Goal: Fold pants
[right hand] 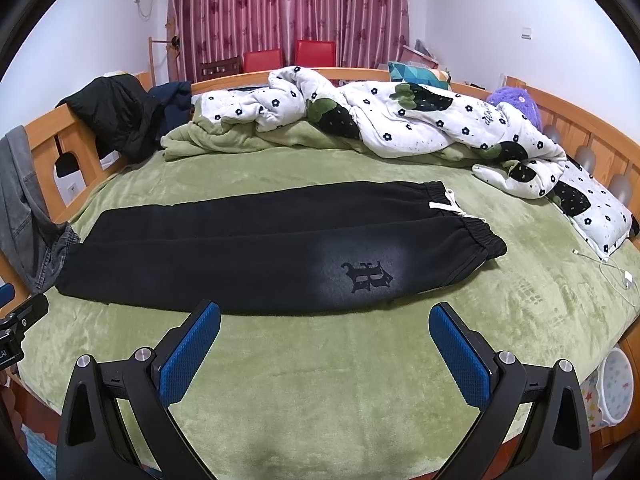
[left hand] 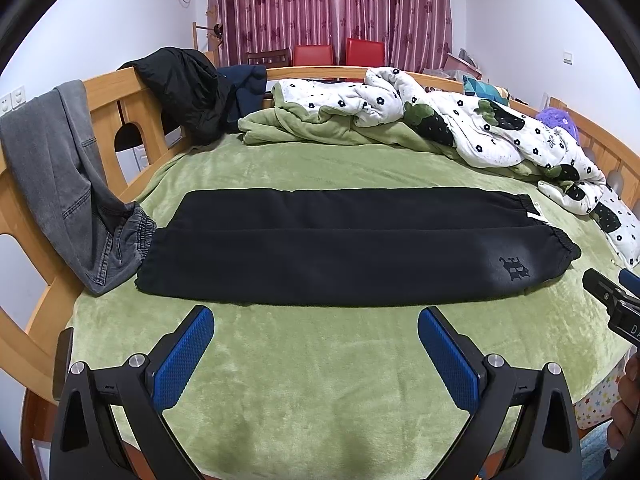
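Both tools stood with their jaws wide and nothing between them. From the left wrist view the left tool point(left hand: 316, 344) hung over bare green blanket point(left hand: 320, 380) at the near edge of the bed, just short of the black pants point(left hand: 340, 252). The right tool point(right hand: 325, 344) hovered the same way in its own view, its blue pads point(right hand: 192, 356) pointing at the near hem of the garment, below the faded patch with the dark emblem point(right hand: 366, 276).

The pants lay flat across the middle of the bed, running left to right, the two legs side by side, one nearer and one farther. Their elastic waistband point(right hand: 480, 236) and white drawstring point(right hand: 448, 204) lay at the right end, the cuffs at the left, close to grey jeans point(left hand: 60, 184) draped over the wooden bed rail point(left hand: 108, 92). A rumpled flowered quilt point(right hand: 400, 120) lay along the far side, well apart from the pants.

By my reading, no fold had begun: the garment was spread out, ready for the first fold. The next move probably called for each tool to drop to the near edge, one toward the cuffs and one toward the waist, and pinch only the nearer leg, not the blanket beneath, before carrying it over the farther one.
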Demonstrator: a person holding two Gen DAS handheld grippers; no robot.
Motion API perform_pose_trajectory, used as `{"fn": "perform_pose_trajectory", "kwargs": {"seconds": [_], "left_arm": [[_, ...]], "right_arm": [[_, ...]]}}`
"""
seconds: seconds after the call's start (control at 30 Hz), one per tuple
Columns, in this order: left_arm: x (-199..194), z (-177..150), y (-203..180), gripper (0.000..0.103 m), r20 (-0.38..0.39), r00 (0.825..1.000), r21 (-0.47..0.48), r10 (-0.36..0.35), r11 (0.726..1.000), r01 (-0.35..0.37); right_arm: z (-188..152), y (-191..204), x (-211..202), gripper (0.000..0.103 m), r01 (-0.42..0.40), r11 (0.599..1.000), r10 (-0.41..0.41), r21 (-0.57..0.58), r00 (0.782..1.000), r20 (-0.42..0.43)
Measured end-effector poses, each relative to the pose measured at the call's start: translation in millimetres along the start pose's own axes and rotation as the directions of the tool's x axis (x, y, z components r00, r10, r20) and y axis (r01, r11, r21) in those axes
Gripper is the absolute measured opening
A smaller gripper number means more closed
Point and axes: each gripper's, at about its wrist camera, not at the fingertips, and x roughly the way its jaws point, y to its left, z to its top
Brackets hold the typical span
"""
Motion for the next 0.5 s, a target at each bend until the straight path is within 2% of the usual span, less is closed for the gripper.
{"fn": "perform_pose_trajectory", "kwargs": {"seconds": [0.5], "left_arm": [[-0.4, -0.1, -0.5, 0.103, 0.001, 1.000, -0.002, 0.000, 1.000, 0.000]], "right_arm": [[0.0, -0.9, -0.6, 0.103, 0.000, 1.000, 0.000, -0.001, 1.000, 0.002]]}}
